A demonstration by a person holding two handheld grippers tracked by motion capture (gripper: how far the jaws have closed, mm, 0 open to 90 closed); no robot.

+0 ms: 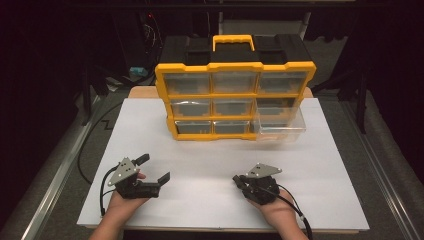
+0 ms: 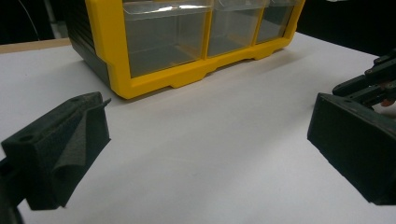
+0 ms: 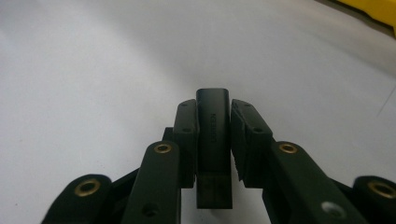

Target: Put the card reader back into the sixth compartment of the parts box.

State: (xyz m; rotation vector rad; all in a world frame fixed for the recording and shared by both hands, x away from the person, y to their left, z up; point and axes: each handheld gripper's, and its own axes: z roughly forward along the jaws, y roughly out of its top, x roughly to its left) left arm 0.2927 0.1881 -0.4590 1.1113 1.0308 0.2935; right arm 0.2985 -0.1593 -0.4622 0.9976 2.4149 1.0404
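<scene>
White table [image 1: 210,165]: yellow drawer cabinet [image 1: 235,100] at back; left gripper [image 1: 150,172] fingers wide, empty; right gripper [image 3: 213,126] fingers clamp black block [image 3: 213,140].

Dim room, black surround; light from above brightens the white table [image 1: 210,165], soft shadow under the organizer [image 1: 235,100], glare on its clear drawers [image 2: 163,9]. Left gripper [image 2: 205,144] view grainy, jaws soft-edged. Right gripper [image 3: 214,135] view: jaws blurred close up, table beyond hazy.

Left hand-held gripper [image 1: 154,169] agape, right hand-held gripper [image 1: 237,178] clamped.
</scene>
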